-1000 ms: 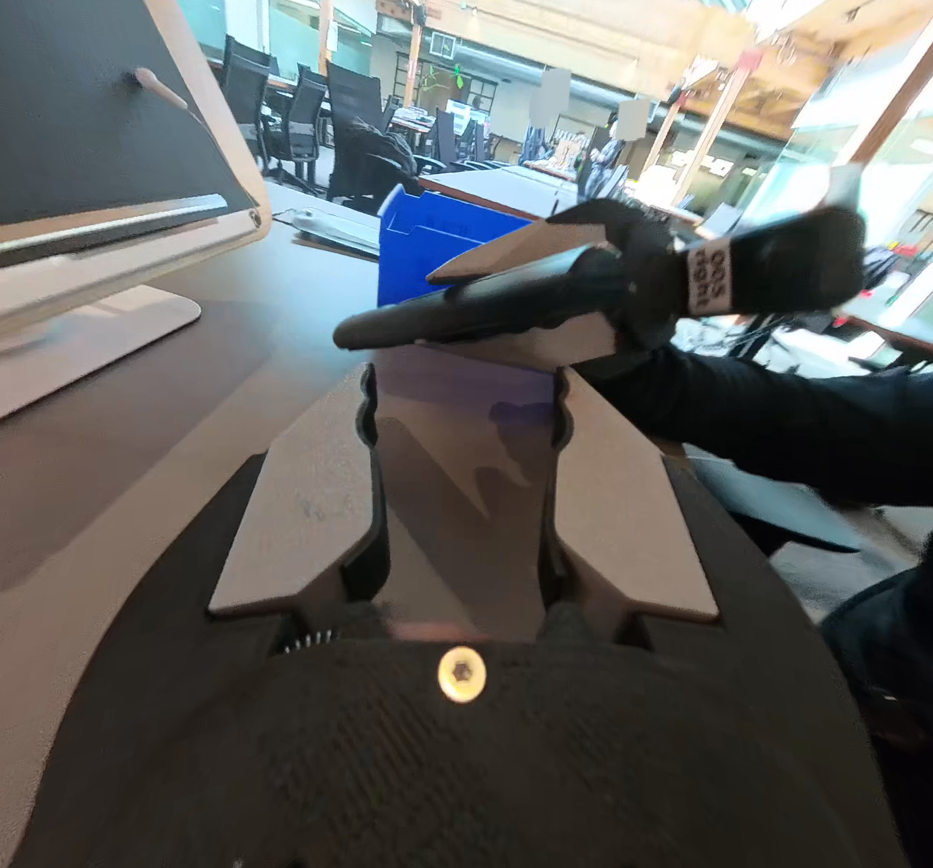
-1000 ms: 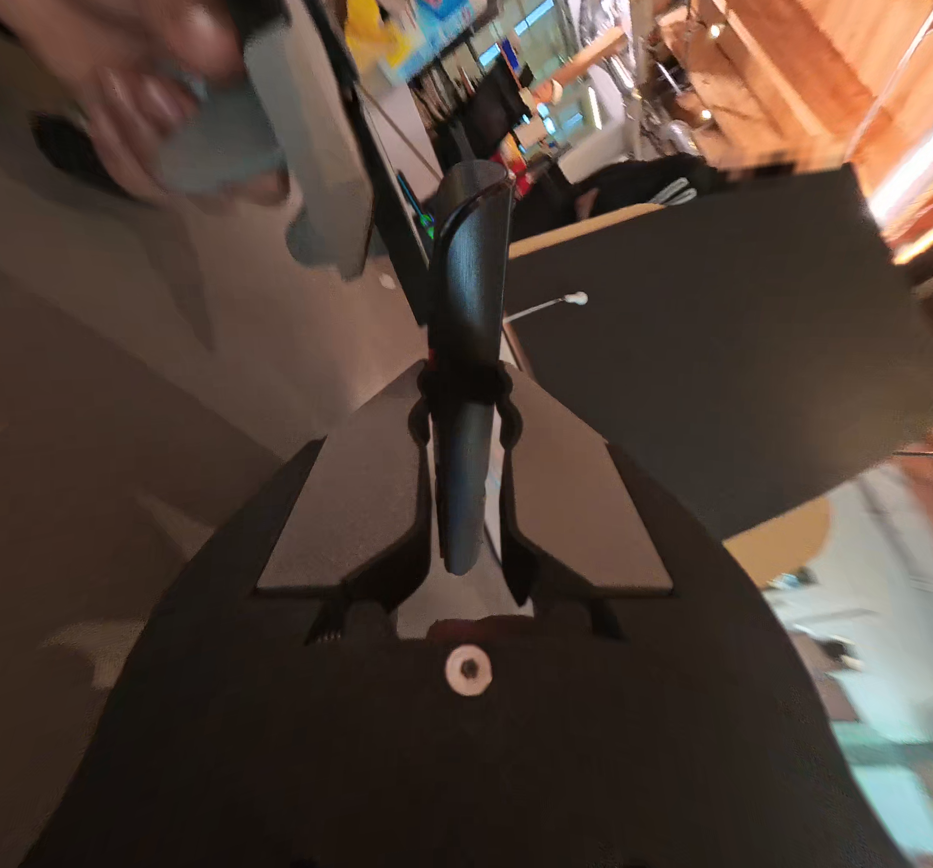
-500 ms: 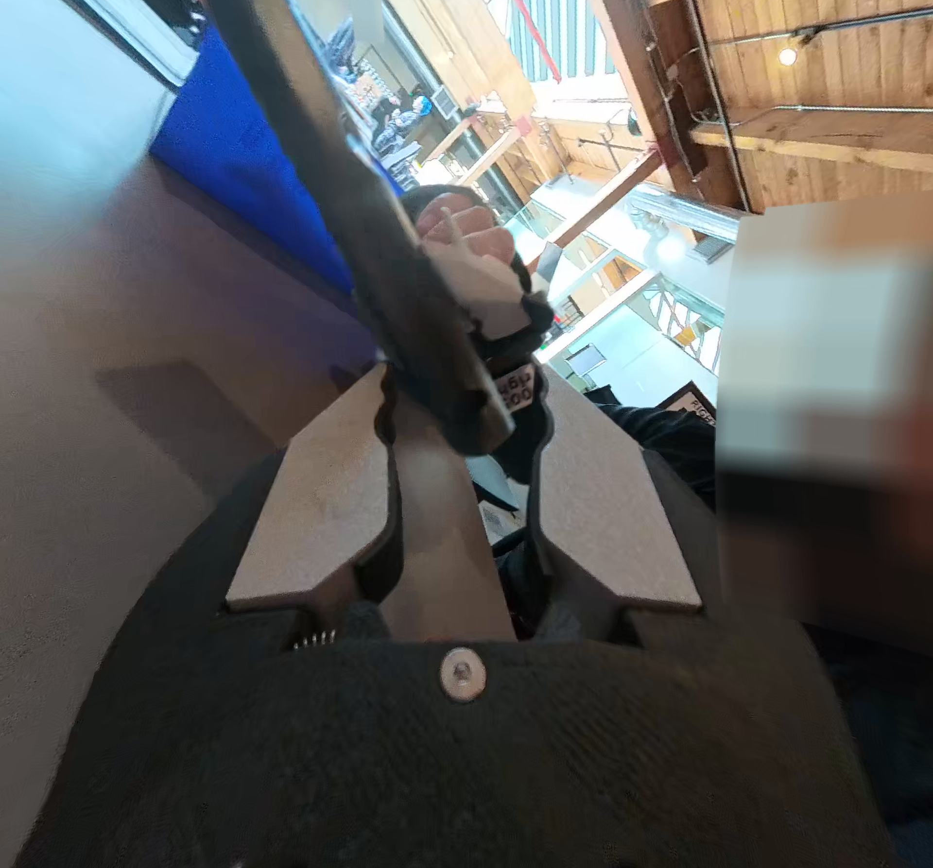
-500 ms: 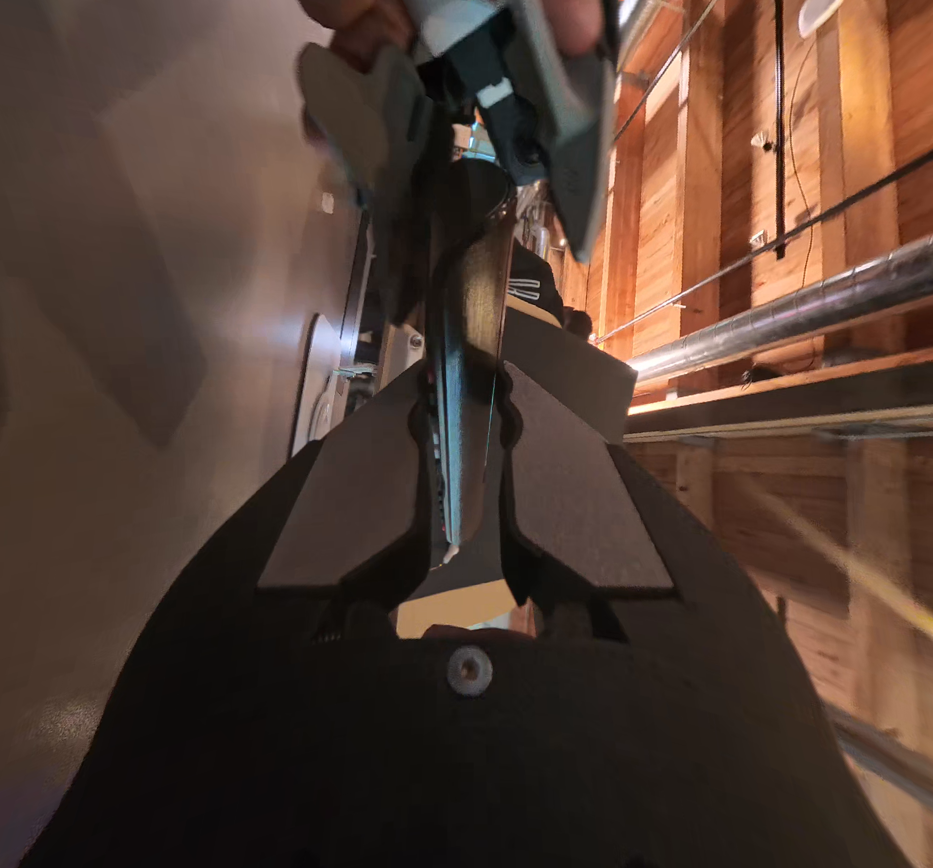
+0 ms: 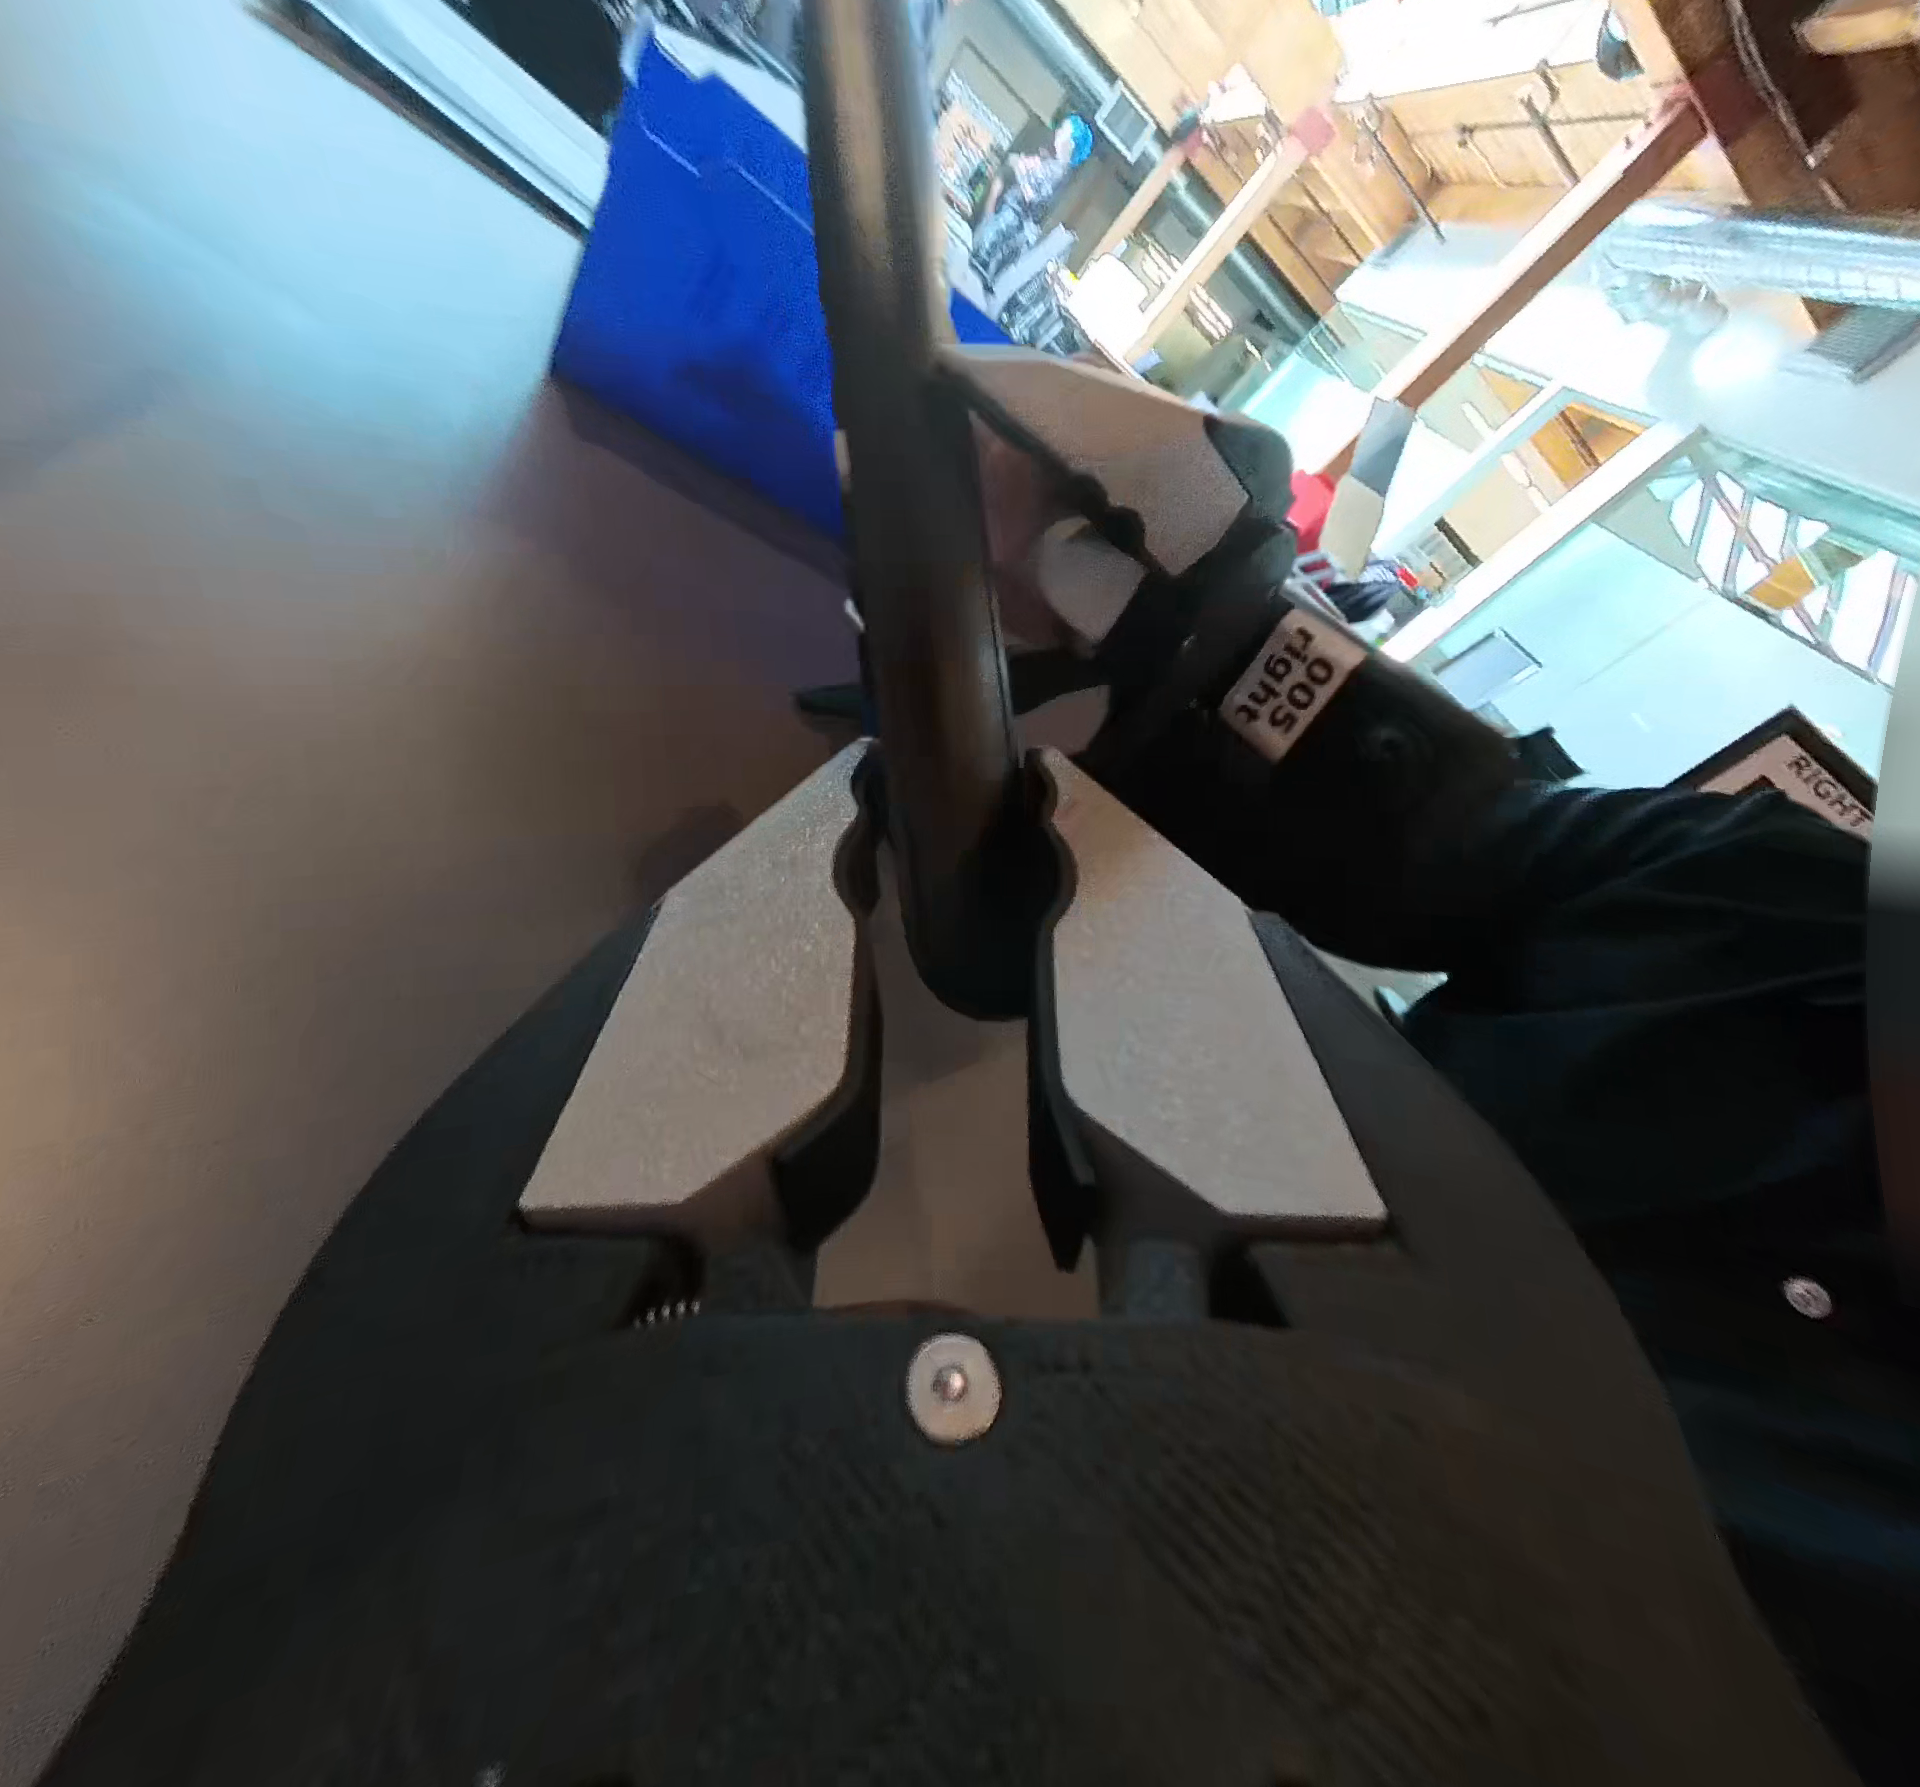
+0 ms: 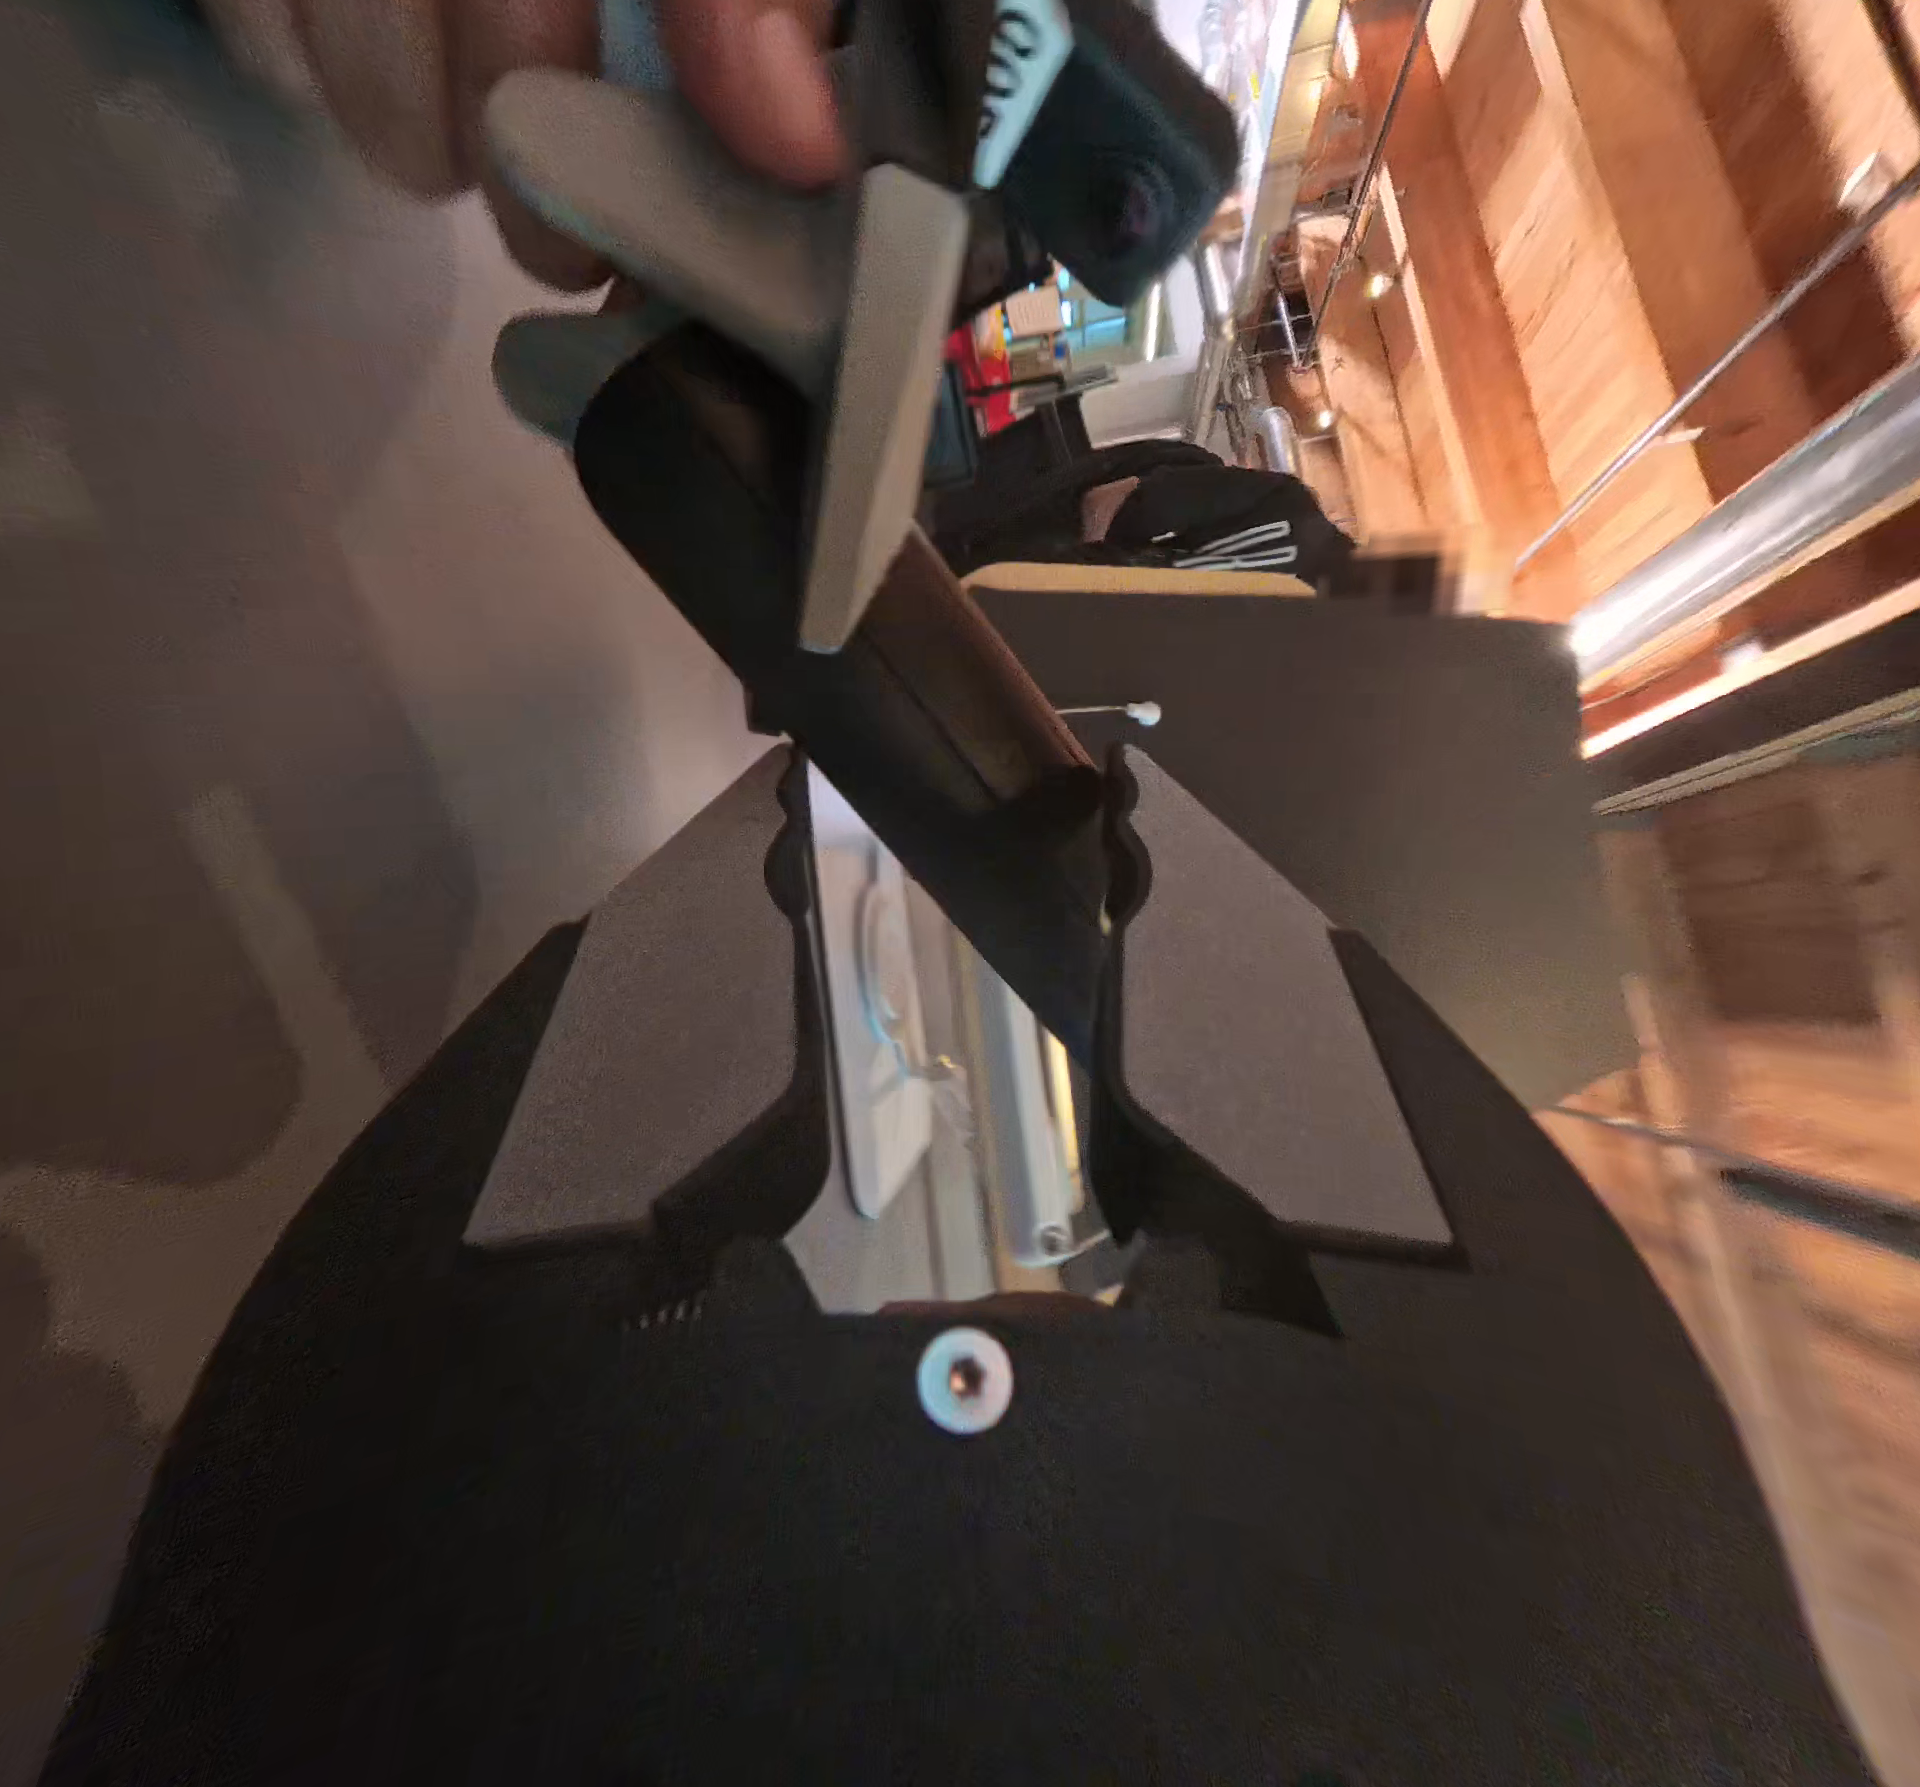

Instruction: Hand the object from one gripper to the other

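Observation:
A long, slim black object (image 5: 894, 387) runs upward from my left gripper (image 5: 953, 787), which is shut on its lower end. In the left wrist view one grey finger (image 5: 1101, 480) of the right gripper lies beside the object's middle. In the right wrist view the object (image 6: 883, 698) crosses slantwise between the fingers of my right gripper (image 6: 956, 776), which stand wide apart, so that gripper is open. The object leans against its right finger. The left gripper's grey fingers (image 6: 883, 407) clamp the object's far end there, with a hand (image 6: 468, 23) behind them.
A blue bin (image 5: 717, 283) stands on the brown table (image 5: 312, 698) behind the object. A dark monitor panel (image 6: 1299, 802) on a white stand (image 6: 894, 1062) is beyond the right gripper. A dark sleeve (image 5: 1610, 958) fills the right of the left wrist view.
The left gripper has closed on the black object's end. The right gripper, shut on it before, has opened its fingers. Both grippers have tilted and shifted.

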Demonstrator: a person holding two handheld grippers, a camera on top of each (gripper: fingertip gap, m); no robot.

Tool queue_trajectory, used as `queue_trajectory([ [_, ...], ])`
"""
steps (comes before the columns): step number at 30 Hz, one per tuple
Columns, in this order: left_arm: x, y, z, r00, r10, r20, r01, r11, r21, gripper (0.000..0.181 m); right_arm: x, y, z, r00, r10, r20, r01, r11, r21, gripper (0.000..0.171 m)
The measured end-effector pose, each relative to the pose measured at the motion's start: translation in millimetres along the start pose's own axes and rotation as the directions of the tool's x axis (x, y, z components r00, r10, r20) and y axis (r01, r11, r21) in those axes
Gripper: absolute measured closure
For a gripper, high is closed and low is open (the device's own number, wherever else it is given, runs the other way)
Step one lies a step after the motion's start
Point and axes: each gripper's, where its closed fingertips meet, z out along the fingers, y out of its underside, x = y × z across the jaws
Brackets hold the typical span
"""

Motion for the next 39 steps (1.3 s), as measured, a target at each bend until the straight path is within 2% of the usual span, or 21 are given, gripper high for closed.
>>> queue_trajectory([
  [4, -10.6, -15.8, -8.4, 0.997, 0.029, 0.075, -0.036, 0.995, 0.091, 0.158, 14.8, 9.3, -5.9, 0.979, 0.205, -0.004, -0.204, 0.978, 0.040, 0.118],
  [7, -17.2, -35.3, -22.8, 0.992, 0.033, 0.120, -0.058, 0.976, 0.209, 0.158, 33.1, 14.7, -11.9, 0.945, 0.324, -0.046, -0.320, 0.944, 0.079, 0.123],
  [10, -5.5, -52.8, -37.2, 0.997, 0.052, 0.057, -0.068, 0.945, 0.320, 0.158, 40.1, 20.8, -12.9, 0.846, 0.533, 0.005, -0.531, 0.842, 0.096, 0.123],
  [13, -0.7, -55.2, -36.3, 0.991, 0.107, 0.082, -0.128, 0.935, 0.331, 0.158, 33.6, 14.8, -10.0, 0.652, 0.740, 0.165, -0.758, 0.642, 0.115, 0.115],
  [17, 8.4, -49.3, -23.0, 0.994, 0.105, 0.017, -0.105, 0.943, 0.316, 0.158, 29.8, 1.9, -8.2, 0.288, 0.880, 0.378, -0.957, 0.279, 0.080, 0.094],
  [21, 12.5, -32.8, -5.5, 0.990, 0.144, 0.000, -0.140, 0.965, 0.222, 0.158, 41.9, -3.7, -16.7, 0.000, 0.839, 0.544, -0.998, -0.035, 0.055, 0.118],
  [23, 11.5, -20.4, 5.7, 0.985, 0.171, 0.018, -0.172, 0.974, 0.147, 0.158, 49.6, -6.4, -22.6, -0.136, 0.773, 0.620, -0.983, -0.184, 0.013, 0.121],
  [24, 11.4, -16.1, 10.3, 0.982, 0.184, 0.027, -0.186, 0.975, 0.124, 0.158, 52.0, -6.1, -24.3, -0.199, 0.741, 0.642, -0.969, -0.245, -0.019, 0.127],
  [25, 11.5, -12.0, 14.5, 0.980, 0.197, 0.033, -0.200, 0.975, 0.100, 0.158, 54.1, -5.5, -26.6, -0.246, 0.708, 0.662, -0.956, -0.289, -0.046, 0.142],
  [26, 11.2, -7.3, 18.4, 0.976, 0.214, 0.042, -0.217, 0.974, 0.069, 0.158, 53.8, -5.4, -29.1, -0.275, 0.684, 0.676, -0.949, -0.305, -0.078, 0.151],
  [27, 9.0, -3.7, 21.3, 0.972, 0.225, 0.065, -0.228, 0.973, 0.038, 0.158, 51.2, -5.1, -29.2, -0.275, 0.687, 0.673, -0.953, -0.286, -0.098, 0.150],
  [28, 5.5, -3.0, 22.7, 0.970, 0.226, 0.095, -0.229, 0.973, 0.026, 0.157, 49.7, -5.0, -29.8, -0.237, 0.706, 0.667, -0.966, -0.242, -0.087, 0.151],
  [29, 2.1, -4.7, 22.5, 0.968, 0.219, 0.121, -0.224, 0.974, 0.032, 0.153, 49.0, -5.5, -30.1, -0.177, 0.736, 0.654, -0.981, -0.183, -0.060, 0.151],
  [30, -0.8, -7.9, 21.0, 0.969, 0.204, 0.138, -0.213, 0.976, 0.051, 0.141, 48.1, -6.8, -30.1, -0.097, 0.769, 0.632, -0.994, -0.106, -0.024, 0.151],
  [31, -4.6, -11.7, 18.4, 0.971, 0.179, 0.156, -0.192, 0.979, 0.074, 0.132, 46.9, -8.9, -29.9, 0.004, 0.797, 0.604, -1.000, -0.009, 0.019, 0.151],
  [33, -13.5, -17.6, 11.1, 0.977, 0.113, 0.179, -0.135, 0.984, 0.117, 0.126, 45.2, -16.9, -31.0, 0.237, 0.806, 0.543, -0.971, 0.205, 0.121, 0.151],
  [35, -20.9, -25.3, 2.3, 0.978, 0.061, 0.200, -0.095, 0.981, 0.168, 0.119, 41.4, -19.7, -30.3, 0.471, 0.769, 0.433, -0.881, 0.431, 0.194, 0.150],
  [37, -26.9, -31.2, -6.7, 0.972, 0.037, 0.230, -0.085, 0.975, 0.203, 0.119, 38.0, -19.6, -29.4, 0.651, 0.689, 0.317, -0.758, 0.614, 0.220, 0.151],
  [39, -26.8, -34.6, -12.2, 0.969, 0.045, 0.242, -0.098, 0.972, 0.214, 0.122, 40.2, -12.5, -26.3, 0.782, 0.600, 0.170, -0.624, 0.752, 0.214, 0.150],
])
